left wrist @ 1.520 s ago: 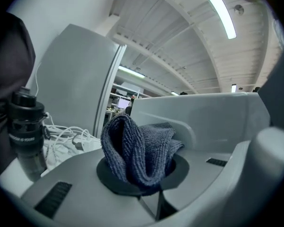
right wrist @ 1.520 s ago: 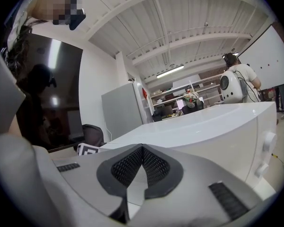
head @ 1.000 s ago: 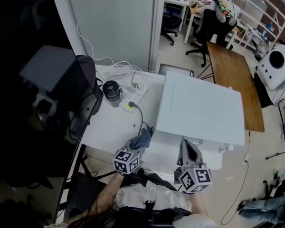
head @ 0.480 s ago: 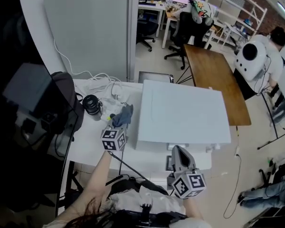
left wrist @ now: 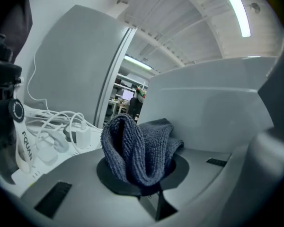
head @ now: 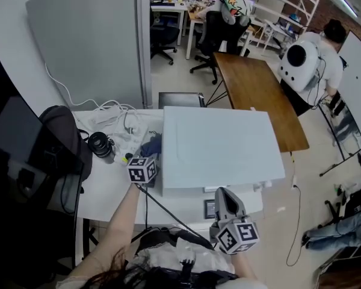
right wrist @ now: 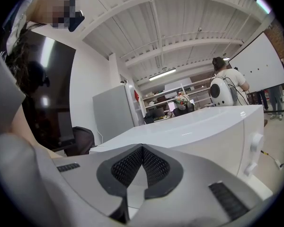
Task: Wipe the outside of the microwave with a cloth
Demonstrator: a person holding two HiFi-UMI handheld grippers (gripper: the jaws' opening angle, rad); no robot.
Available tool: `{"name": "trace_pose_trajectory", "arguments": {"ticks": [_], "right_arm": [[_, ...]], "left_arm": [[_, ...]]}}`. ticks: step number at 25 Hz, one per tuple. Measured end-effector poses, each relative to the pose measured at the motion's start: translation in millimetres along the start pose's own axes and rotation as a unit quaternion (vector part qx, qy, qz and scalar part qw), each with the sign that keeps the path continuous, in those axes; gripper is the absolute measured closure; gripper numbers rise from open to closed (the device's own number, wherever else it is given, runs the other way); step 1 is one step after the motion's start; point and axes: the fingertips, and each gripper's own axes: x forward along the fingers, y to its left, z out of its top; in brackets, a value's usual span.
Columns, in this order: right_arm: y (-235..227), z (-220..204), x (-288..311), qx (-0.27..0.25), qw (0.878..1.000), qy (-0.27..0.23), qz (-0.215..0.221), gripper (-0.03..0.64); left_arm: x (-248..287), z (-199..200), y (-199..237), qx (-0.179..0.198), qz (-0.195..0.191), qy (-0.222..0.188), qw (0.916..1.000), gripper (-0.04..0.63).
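Observation:
The white microwave (head: 219,146) stands on the white table (head: 108,191), seen from above. A dark blue cloth (head: 149,144) is bunched against the microwave's left side, with my left gripper (head: 151,153) shut on it. In the left gripper view the folded cloth (left wrist: 139,148) sticks up between the jaws, and the microwave's side wall (left wrist: 213,108) rises just to its right. My right gripper (head: 227,205) hangs at the microwave's front edge, shut and holding nothing. In the right gripper view its pads (right wrist: 154,167) meet, and the microwave's front (right wrist: 213,131) lies beyond them.
White cables and a power strip (head: 117,122) lie left of the cloth, beside a black lens (head: 100,144). A black chair back (head: 63,138) stands at the table's left. A grey partition (head: 90,47) rises behind. A wooden table (head: 259,95) and a person with a white backpack (head: 307,56) are further back.
My left gripper has carried the cloth from the table's front edge back along the microwave's left side. The right gripper stays at the front.

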Motion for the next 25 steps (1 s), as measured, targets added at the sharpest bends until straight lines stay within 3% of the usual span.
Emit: {"name": "trace_pose_trajectory", "arguments": {"ticks": [6,12,21,25], "right_arm": [[-1.5,-2.5,4.4,0.000,1.000,0.005,0.003,0.594],[-1.8,-2.0,5.4,0.005,1.000,0.001,0.013,0.594],[-0.3,-4.1,-4.9,0.006,0.999,0.006,0.045,0.594],[1.0,-8.3,-15.2,0.007,0.998,0.015,0.063,0.594]], "left_arm": [[-5.6,-7.2,-8.8,-0.017,-0.019,0.009,0.9996,0.541],[-52.1,-23.8,-23.7,0.001,-0.023,0.013,0.9996,0.541],[-150.2,-76.2,-73.3,-0.058,-0.012,0.014,0.9982,0.541],[-168.7,-95.2,-92.9,-0.062,-0.003,0.019,0.9979,0.541]]}}
